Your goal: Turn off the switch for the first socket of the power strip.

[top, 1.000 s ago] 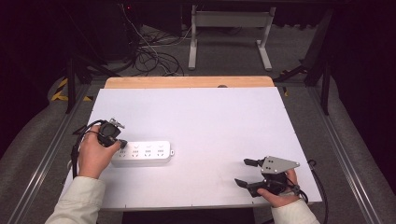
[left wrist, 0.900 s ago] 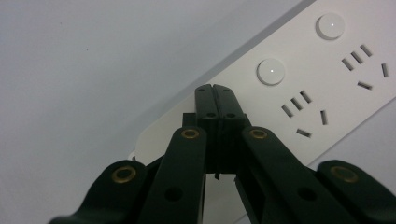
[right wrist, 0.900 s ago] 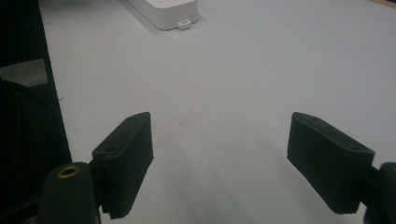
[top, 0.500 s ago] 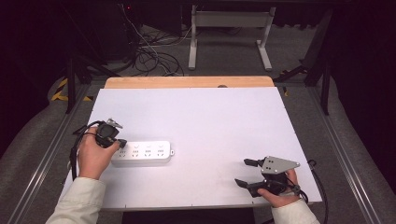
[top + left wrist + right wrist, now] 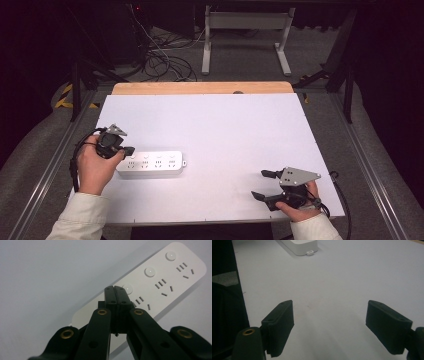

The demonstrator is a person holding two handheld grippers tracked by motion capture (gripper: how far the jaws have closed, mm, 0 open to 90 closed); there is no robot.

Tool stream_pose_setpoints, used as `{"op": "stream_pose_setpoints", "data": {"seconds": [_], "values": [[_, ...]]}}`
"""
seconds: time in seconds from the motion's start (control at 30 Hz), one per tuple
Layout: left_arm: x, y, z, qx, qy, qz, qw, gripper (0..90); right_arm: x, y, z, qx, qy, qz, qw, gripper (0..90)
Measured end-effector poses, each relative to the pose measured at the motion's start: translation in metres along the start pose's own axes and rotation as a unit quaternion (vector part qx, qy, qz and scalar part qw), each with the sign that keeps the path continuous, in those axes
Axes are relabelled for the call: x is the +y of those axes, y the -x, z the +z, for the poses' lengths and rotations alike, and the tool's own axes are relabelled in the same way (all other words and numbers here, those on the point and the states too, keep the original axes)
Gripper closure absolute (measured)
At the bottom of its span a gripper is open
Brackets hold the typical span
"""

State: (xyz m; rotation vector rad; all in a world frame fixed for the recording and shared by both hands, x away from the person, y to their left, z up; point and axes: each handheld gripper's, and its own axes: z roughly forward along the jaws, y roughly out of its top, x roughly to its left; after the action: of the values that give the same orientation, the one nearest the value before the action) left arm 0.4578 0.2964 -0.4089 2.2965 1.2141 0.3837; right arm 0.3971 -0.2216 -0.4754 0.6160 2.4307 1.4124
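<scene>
I find the power strip (image 5: 151, 164) at the worktop's (image 5: 225, 130) near left, long axis left-right. My left gripper (image 5: 115, 293), jaws pressed together, sits over its left end. My right gripper (image 5: 329, 327), spread and empty, rests well apart at the near right.

White-topped table (image 5: 215, 130), wood strip along far edge. One white power strip (image 5: 150, 164) lying flat on it, right at the left gripper (image 5: 129, 150) tips.

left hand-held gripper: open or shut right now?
Shut. In the left gripper view the left hand-held gripper has its two black jaws pressed together with nothing between them, tips over the white power strip near its third button.
</scene>
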Motion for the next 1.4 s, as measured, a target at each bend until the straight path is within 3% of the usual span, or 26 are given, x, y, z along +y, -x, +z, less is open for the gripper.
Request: {"op": "stream_pose_setpoints", "data": {"seconds": [0.27,0.53,0.6,0.7,0.83,1.0,1.2,1.4], "values": [[0.001,0.003,-0.007,-0.001,0.010,0.004,0.9999,90.0,0.000,0.000,0.000,-0.001,-0.001,0.001,1.0000,23.1],[0.002,0.006,-0.015,-0.019,0.032,0.002,0.9993,89.5,0.000,0.000,0.001,-0.001,-0.001,0.002,1.0000,23.1],[0.002,0.007,-0.019,-0.017,0.041,0.003,0.9990,80.8,0.000,0.000,0.001,-0.001,-0.001,0.002,1.0000,23.1],[0.002,0.011,-0.025,-0.024,0.051,0.007,0.9984,75.2,0.000,0.000,0.000,-0.002,-0.001,0.003,1.0000,23.1],[0.002,0.015,-0.029,-0.032,0.060,0.007,0.9976,56.0,0.000,0.000,0.000,-0.002,0.000,0.004,1.0000,23.1],[0.002,0.028,-0.040,-0.038,0.097,0.024,0.9943,40.7,0.000,0.000,0.000,-0.001,0.002,0.003,1.0000,23.1],[-0.002,0.042,-0.048,-0.041,0.130,0.047,0.9896,32.1,0.000,0.000,0.000,-0.002,0.002,0.005,1.0000,23.1],[-0.013,0.054,-0.053,-0.060,0.179,0.062,0.9801,25.0,0.001,-0.001,0.000,0.000,0.005,0.004,1.0000,23.1]]}}
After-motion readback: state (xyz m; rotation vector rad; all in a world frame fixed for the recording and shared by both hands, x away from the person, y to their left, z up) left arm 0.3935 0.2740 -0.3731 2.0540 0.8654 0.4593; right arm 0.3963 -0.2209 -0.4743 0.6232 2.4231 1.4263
